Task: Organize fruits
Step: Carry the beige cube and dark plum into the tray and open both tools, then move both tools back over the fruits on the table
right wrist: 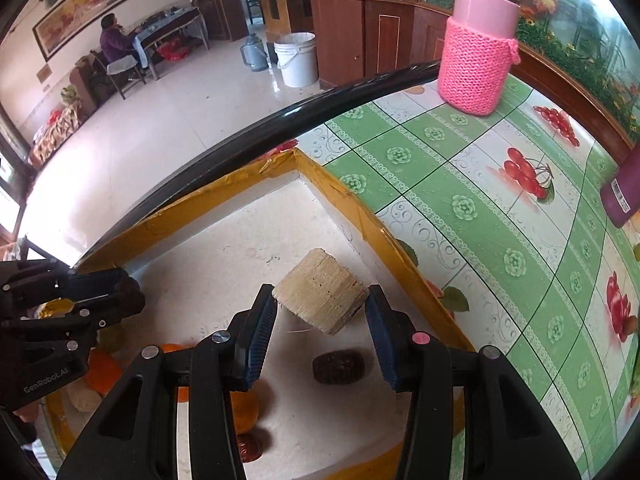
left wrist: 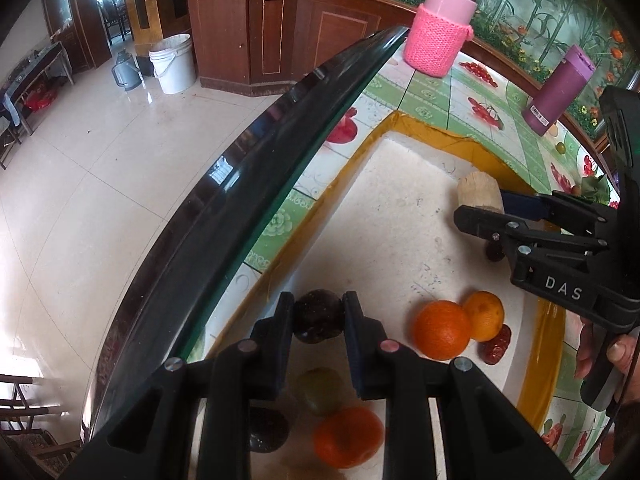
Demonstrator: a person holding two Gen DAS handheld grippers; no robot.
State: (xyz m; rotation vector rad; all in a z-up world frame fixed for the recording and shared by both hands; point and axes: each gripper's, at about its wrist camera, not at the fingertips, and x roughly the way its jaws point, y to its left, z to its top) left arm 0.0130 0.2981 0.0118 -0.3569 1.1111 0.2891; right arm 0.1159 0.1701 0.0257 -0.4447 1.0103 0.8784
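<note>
My left gripper [left wrist: 319,314] is shut on a dark round fruit [left wrist: 319,316], held just above the white foam tray [left wrist: 392,208] with yellow taped edges. Under and beside it lie a green fruit [left wrist: 320,390], an orange [left wrist: 348,436] and another dark fruit [left wrist: 268,428]. Two oranges [left wrist: 442,330] and a red date [left wrist: 496,346] sit to the right. My right gripper [right wrist: 320,308] is shut on a pale cut cylinder chunk [right wrist: 320,300], which hangs over the tray [right wrist: 224,240]. A dark wrinkled fruit [right wrist: 338,367] lies below it. The left gripper [right wrist: 128,292] shows at the left edge of the right wrist view.
A pink bottle in a knitted sleeve [right wrist: 476,64] and a purple bottle [left wrist: 558,92] stand on the fruit-patterned cloth [right wrist: 480,208] past the tray. The table's dark glass edge [left wrist: 256,160] runs close along the tray. A white bucket [left wrist: 173,64] stands on the floor; a person [right wrist: 114,40] sits far off.
</note>
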